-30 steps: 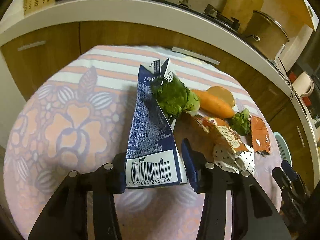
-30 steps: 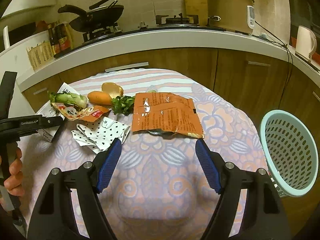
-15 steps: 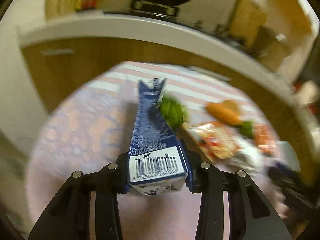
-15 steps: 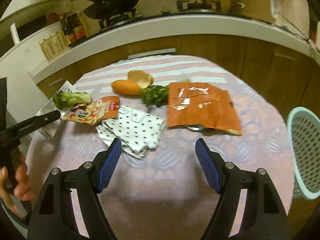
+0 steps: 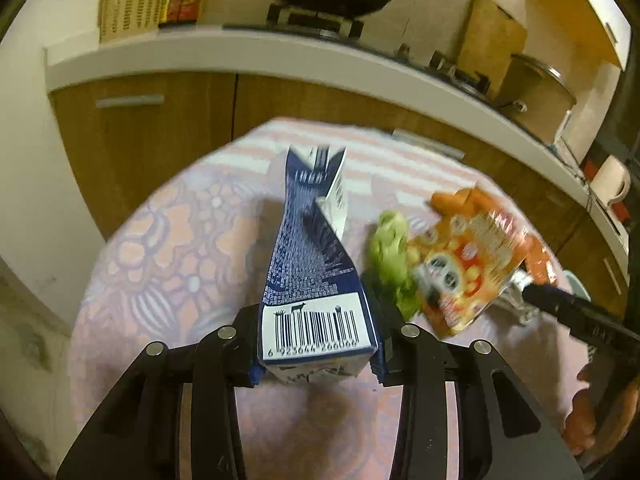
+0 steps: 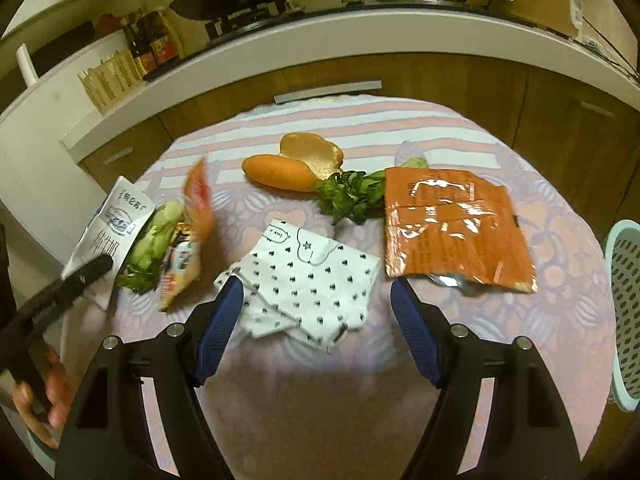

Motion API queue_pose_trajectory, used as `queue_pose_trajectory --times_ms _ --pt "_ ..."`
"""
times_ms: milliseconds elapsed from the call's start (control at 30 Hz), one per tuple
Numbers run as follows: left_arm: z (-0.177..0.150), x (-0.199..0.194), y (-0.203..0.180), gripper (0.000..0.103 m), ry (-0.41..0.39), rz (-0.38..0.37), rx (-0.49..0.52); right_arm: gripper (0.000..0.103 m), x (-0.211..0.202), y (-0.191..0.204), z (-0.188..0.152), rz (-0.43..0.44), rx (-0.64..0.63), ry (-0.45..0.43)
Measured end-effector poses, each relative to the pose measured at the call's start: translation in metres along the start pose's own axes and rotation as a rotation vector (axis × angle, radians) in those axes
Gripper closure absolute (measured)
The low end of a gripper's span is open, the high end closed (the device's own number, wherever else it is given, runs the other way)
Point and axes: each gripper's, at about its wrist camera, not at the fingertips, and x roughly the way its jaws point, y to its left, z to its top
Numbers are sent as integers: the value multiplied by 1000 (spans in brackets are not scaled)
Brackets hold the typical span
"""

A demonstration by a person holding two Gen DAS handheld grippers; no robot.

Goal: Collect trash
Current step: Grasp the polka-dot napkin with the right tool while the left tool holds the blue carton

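Note:
My left gripper (image 5: 318, 354) is shut on a flattened blue and white milk carton (image 5: 316, 280) and holds it lifted above the round table; the carton also shows in the right wrist view (image 6: 112, 228). An orange snack wrapper (image 5: 468, 264) and a green leafy vegetable (image 5: 390, 256) are blurred beside the carton. My right gripper (image 6: 318, 328) is open around the near edge of a white dotted paper bag (image 6: 308, 280). A large orange foil packet (image 6: 452, 228) lies to its right.
A carrot (image 6: 280, 170), a bread piece (image 6: 312, 150) and a leafy green (image 6: 350, 198) lie on the floral tablecloth (image 6: 320, 392). A pale blue basket (image 6: 624, 312) stands at the right edge. A wooden cabinet and white counter with a stove run behind.
My left gripper has closed on the milk carton and lifted it; the snack wrapper and green vegetable have shifted. My right gripper has moved left and forward to the dotted paper bag.

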Motion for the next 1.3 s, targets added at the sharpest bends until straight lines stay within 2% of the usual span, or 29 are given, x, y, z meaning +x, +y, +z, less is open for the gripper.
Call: queue_pose_trajectory --times_ms 67,233,300,400,500,633,900,1000,1300 --pt "1 -4 0 66 -27 6 8 30 10 1 0 5 8 20" --pt "-1 1 -10 66 -8 51 57 32 20 28 -3 -97 -119 17" --pt "-1 3 -14 66 -3 70 73 55 18 38 -6 -90 -165 0" --pt "-2 3 -14 66 -5 75 76 77 9 42 -10 -109 -188 -48" --pt "-3 -1 -12 66 -17 68 69 88 -7 40 -15 -85 -166 -96" --pt "-4 -13 -11 67 -58 28 53 90 -30 33 -17 -57 -132 -134" --pt "7 -52 -24 67 -146 -37 49 92 -72 23 -16 -72 -123 -215" --pt "14 -67 -33 67 -176 -83 48 93 -87 17 -15 -76 -117 -250" --pt "35 -93 -87 67 -242 -206 110 93 -137 -23 -11 -100 -59 -349"
